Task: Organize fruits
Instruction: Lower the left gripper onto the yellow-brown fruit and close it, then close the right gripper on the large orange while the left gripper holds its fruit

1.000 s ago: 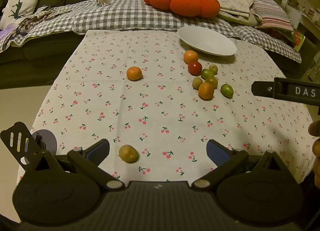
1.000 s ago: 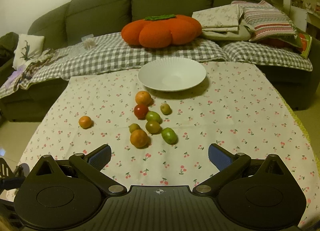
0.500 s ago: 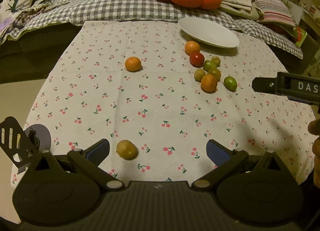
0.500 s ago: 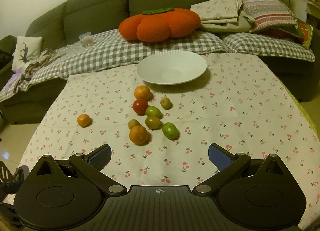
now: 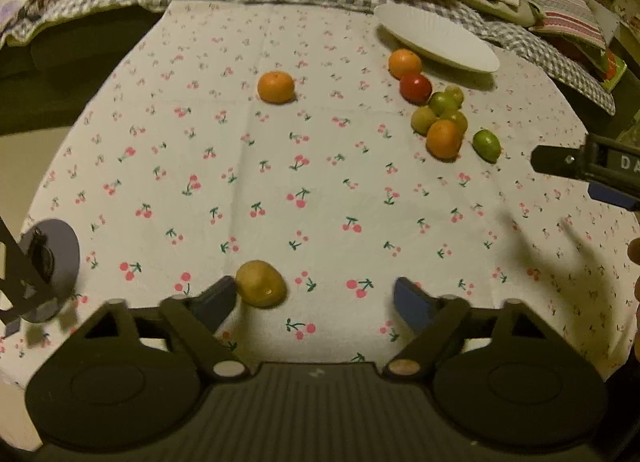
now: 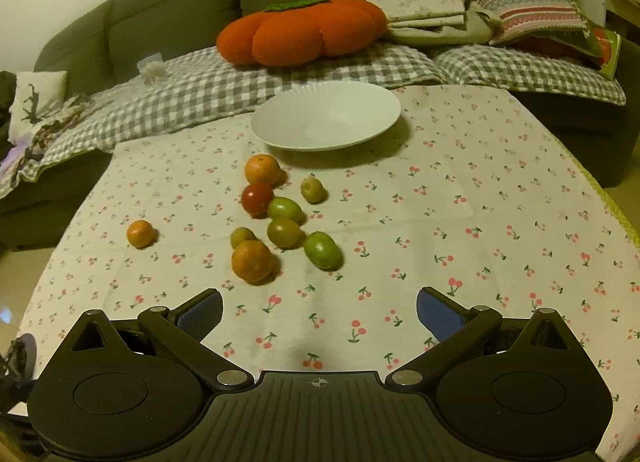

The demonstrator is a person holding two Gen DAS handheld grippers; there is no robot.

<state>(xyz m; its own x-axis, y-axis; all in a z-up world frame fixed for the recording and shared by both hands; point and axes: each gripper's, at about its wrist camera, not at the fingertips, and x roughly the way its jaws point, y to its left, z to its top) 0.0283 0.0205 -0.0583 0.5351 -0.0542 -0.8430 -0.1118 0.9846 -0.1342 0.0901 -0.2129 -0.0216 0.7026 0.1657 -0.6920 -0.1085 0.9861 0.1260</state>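
A yellow-brown fruit (image 5: 261,283) lies on the cherry-print tablecloth right beside the left fingertip of my open, empty left gripper (image 5: 316,298). A lone orange (image 5: 275,87) sits mid-table; it also shows in the right wrist view (image 6: 140,233). A cluster of oranges, a red tomato (image 6: 257,198) and several green fruits (image 6: 322,250) lies in front of the empty white plate (image 6: 326,114). My right gripper (image 6: 318,312) is open and empty, low over the cloth, short of the nearest orange (image 6: 252,260).
An orange pumpkin cushion (image 6: 300,30), folded blankets (image 6: 520,10) and a checked cover lie on the sofa behind the table. The right gripper's finger (image 5: 588,166) juts in at the right of the left wrist view. The table edge (image 6: 616,214) runs down the right.
My left gripper has moved forward and down towards the yellow-brown fruit, which now sits at its left fingertip. My right gripper has advanced towards the fruit cluster.
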